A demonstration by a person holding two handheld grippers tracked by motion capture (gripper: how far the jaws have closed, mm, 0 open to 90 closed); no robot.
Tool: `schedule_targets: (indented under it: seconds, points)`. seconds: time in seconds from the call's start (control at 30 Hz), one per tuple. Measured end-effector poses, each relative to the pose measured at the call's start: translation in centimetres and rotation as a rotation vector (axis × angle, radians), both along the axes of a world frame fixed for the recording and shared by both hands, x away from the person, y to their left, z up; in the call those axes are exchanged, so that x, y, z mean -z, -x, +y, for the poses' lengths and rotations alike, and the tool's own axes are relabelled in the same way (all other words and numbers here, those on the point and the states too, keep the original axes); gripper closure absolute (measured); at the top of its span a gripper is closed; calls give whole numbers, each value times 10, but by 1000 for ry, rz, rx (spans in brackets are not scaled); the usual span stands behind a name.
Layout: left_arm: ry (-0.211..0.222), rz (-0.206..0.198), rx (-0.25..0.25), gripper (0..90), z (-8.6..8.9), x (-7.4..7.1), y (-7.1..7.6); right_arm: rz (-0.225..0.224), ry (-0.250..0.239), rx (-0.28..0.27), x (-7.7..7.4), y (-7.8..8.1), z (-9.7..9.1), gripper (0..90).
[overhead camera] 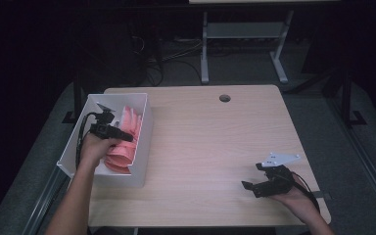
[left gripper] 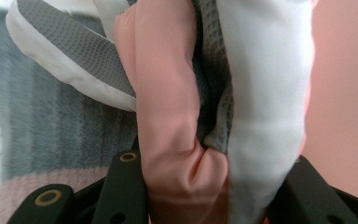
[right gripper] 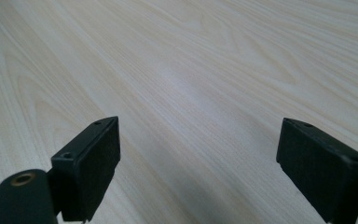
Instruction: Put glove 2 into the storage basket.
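Left tool (left gripper: 209,196) clamps pink-and-white cloth (left gripper: 172,116) inside white box (overhead camera: 144,142); right tool (right gripper: 200,163) gapes empty.

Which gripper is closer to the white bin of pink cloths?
Left. The left gripper is inside the white bin, jaws around a fold of pink cloth. The right gripper is across the table, open.

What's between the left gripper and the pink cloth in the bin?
Nothing visible. The left gripper is inside the white bin, and a fold of pink and white cloth already sits between its jaws, with no other item in front.
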State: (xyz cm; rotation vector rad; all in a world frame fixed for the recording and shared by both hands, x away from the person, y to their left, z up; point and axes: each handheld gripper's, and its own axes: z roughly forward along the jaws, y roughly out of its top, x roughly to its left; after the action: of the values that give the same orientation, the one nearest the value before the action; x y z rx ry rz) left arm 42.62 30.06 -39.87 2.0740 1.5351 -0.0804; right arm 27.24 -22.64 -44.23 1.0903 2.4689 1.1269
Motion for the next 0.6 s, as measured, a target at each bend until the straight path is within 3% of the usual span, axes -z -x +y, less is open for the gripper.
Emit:
schedule_targets:
  seconds: [0.17,0.3,0.43,0.6]
  points:
    - [4,-10,20,557,-1,8,2,0,1,-5,1,0,1,131]
    - [4,-31,33,314,2,5,2,0,2,-7,0,0,2,131]
    - [5,-84,31,176,8,-8,5,3,0,-3,0,0,1,131]
    - [-11,-140,47,144,15,-31,10,7,2,-6,0,0,1,131]
